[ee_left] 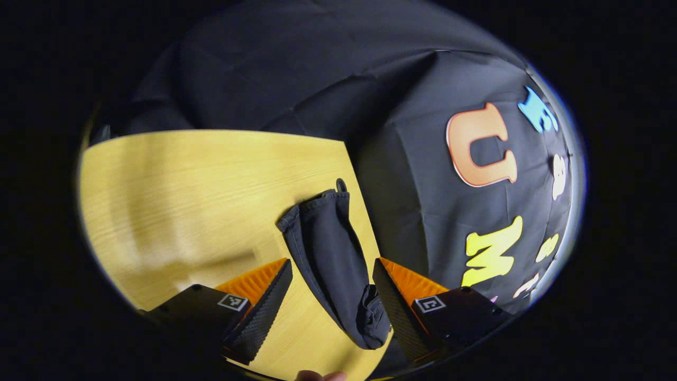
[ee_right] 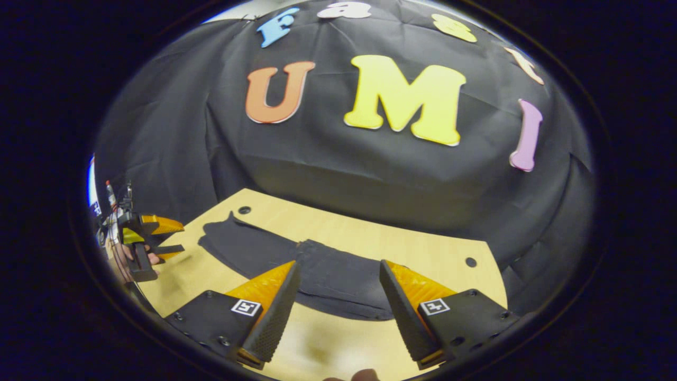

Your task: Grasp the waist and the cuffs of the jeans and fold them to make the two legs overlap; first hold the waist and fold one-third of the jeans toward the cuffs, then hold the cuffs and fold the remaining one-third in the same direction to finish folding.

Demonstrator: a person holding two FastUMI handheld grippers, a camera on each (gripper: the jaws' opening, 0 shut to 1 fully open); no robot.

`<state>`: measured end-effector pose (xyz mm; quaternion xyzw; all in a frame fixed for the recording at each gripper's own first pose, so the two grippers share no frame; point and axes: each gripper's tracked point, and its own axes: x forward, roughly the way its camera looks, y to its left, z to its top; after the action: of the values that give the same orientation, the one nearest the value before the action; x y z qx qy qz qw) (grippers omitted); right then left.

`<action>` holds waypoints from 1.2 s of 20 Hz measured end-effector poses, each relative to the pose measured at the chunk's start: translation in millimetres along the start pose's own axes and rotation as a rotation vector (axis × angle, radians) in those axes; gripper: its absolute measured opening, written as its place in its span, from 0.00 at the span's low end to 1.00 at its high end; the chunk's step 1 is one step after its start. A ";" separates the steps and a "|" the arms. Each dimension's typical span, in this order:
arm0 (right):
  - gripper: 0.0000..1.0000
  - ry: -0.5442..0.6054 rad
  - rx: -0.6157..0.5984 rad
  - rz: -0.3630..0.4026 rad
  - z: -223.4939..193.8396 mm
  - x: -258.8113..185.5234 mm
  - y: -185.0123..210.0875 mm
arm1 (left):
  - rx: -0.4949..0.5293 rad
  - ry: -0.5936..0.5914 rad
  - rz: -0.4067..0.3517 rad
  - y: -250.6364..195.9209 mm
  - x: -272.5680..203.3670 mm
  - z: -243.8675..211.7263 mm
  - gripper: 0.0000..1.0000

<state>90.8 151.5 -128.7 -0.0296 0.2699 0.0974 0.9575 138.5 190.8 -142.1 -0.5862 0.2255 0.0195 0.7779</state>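
Dark jeans [ee_left: 328, 248] lie as a narrow strip along the right edge of the wooden table [ee_left: 185, 185]. A small loop sticks out at their far end, and the near end is bunched. My left gripper [ee_left: 330, 309] is open, its fingers on either side of that bunched end, which sits close to the right finger [ee_left: 394, 307]. In the right gripper view the jeans [ee_right: 328, 275] stretch across the table [ee_right: 423, 246] just beyond my open right gripper [ee_right: 338, 317]. The left gripper [ee_right: 158, 238] shows far left, held by a hand at the jeans' left end.
The table has two small round holes [ee_right: 244, 210] [ee_right: 470, 261] near its back edge. Black booth cloth [ee_right: 370, 174] hangs right behind and beside the table. Bare wood [ee_left: 158, 211] spreads left of the jeans in the left gripper view.
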 end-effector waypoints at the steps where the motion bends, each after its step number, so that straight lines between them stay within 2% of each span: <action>1: 0.93 0.016 0.016 -0.019 -6.4 -4.7 -8.7 | -0.030 0.007 0.019 7.3 8.0 1.8 0.98; 4: 0.91 0.033 0.051 -0.064 -17.1 -13.9 -28.2 | -0.077 0.002 0.050 16.8 28.6 4.3 1.00; 10: 0.93 0.068 0.074 -0.088 -27.7 -20.3 -39.9 | -0.146 0.022 0.088 20.6 63.1 9.3 0.98; 13: 0.96 0.059 0.092 -0.108 -27.0 -25.2 -51.0 | -0.158 0.017 0.111 17.6 74.6 13.9 0.98; 15: 0.91 0.060 0.106 -0.122 -28.0 -27.3 -57.8 | -0.160 0.021 0.121 13.8 81.8 15.1 0.98; 16: 0.93 0.064 0.117 -0.127 -29.6 -27.2 -61.1 | -0.166 0.019 0.120 12.3 85.0 15.8 0.98; 17: 0.93 0.066 0.126 -0.133 -30.7 -27.3 -64.1 | -0.172 0.021 0.140 16.3 90.1 16.9 1.00; 18: 0.93 0.072 0.133 -0.140 -34.1 -28.2 -68.0 | -0.177 0.023 0.166 20.4 93.2 14.8 0.91; 19: 0.93 0.079 0.140 -0.147 -37.9 -29.1 -71.1 | -0.184 0.025 0.184 24.8 94.9 13.4 0.95; 20: 0.91 0.086 0.149 -0.154 -42.2 -30.8 -74.4 | -0.196 0.026 0.183 23.8 96.1 13.4 0.55; 21: 0.93 0.092 0.159 -0.162 -45.1 -32.7 -78.3 | -0.201 0.029 0.189 24.9 95.9 12.3 0.68; 22: 0.93 0.097 0.167 -0.169 -49.1 -34.2 -81.9 | -0.202 0.032 0.195 26.9 97.8 11.5 0.48; 24: 0.93 0.104 0.181 -0.182 -53.9 -37.9 -88.2 | -0.203 0.035 0.207 31.3 99.9 10.3 0.33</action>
<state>49.4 52.7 -154.5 0.0276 0.3230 -0.0162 0.9459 222.3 186.6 -205.6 -0.6356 0.2950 0.1122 0.7045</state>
